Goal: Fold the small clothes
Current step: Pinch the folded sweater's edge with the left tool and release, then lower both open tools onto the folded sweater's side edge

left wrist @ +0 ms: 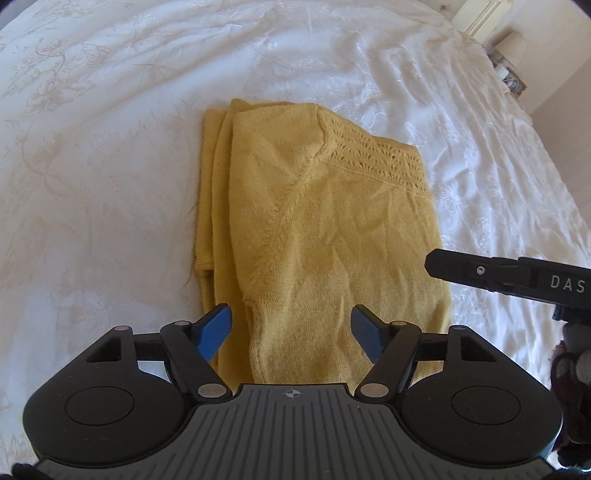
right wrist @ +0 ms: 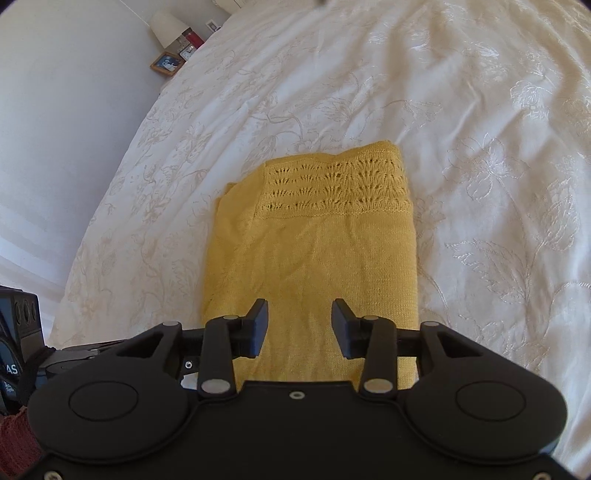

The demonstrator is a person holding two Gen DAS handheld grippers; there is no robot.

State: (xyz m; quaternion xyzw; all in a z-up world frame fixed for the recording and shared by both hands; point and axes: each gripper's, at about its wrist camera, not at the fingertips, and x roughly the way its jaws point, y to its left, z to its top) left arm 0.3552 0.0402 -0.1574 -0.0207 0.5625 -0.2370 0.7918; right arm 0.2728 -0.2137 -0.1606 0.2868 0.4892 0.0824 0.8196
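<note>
A yellow knitted sweater (left wrist: pixel 325 229) lies folded into a long rectangle on the white embroidered bedspread (left wrist: pixel 110 147); it also shows in the right wrist view (right wrist: pixel 314 251), its lace yoke at the far end. My left gripper (left wrist: pixel 291 328) is open with blue pads, hovering over the sweater's near end, holding nothing. My right gripper (right wrist: pixel 299 325) is open with black pads, over the sweater's near end from the other side, empty. Its black finger (left wrist: pixel 480 273) shows at the right of the left wrist view, beside the sweater's right edge.
The bedspread (right wrist: pixel 480 184) spreads around the sweater on all sides. A bedside table with a lamp (right wrist: pixel 168 26), a framed picture (right wrist: pixel 168 63) and a clock stands past the bed's far left corner in the right wrist view. A white wall (right wrist: pixel 55 129) lies left.
</note>
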